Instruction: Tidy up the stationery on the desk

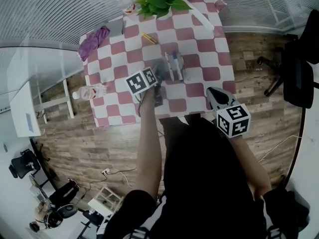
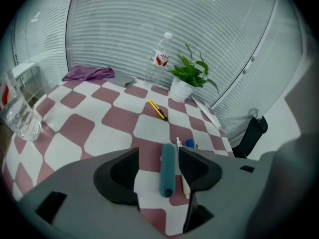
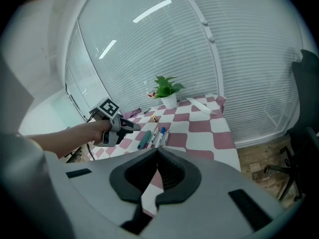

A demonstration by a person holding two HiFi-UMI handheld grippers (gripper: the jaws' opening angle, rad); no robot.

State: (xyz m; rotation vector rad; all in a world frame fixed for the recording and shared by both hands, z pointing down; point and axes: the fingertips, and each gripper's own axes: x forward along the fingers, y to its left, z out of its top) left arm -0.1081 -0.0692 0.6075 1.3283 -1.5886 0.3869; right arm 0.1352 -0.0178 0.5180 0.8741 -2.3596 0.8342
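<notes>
A: Left gripper (image 2: 157, 156) — how do the tongs stand?

B: Wide apart, tilted down over the desk (image 2: 75, 128), which is covered in red-and-white checks. A teal pen (image 2: 168, 169) lies flat on the cloth in the gap, nearer the right-hand jaw. Neither pad presses on it.

A: Anything beside the pen?

B: A white marker (image 2: 185, 185) just to its right, partly behind that jaw, and a blue-capped marker (image 2: 190, 143) past it. The 3 lie roughly parallel near the middle of the desk.

A: Right gripper (image 3: 157, 151)?

B: Jaws closed together, nothing between them. The head view puts it at the near edge of the desk, off to the right, apart from the pens. Its own view looks across at the left gripper, held in a person's hand (image 3: 92, 132) above the pen group.

A: Other stationery?

B: 1 yellow utility knife (image 2: 158, 109), alone on the cloth farther back, between the pens and the potted plant (image 2: 187, 76).

A: Other items noted?

B: An upright water bottle (image 2: 159, 61) just left of the plant, and a purple cloth (image 2: 88, 73) at the far left corner. Also a clear bottle (image 1: 88, 91) on its side at the left edge — contents cannot be told.
</notes>
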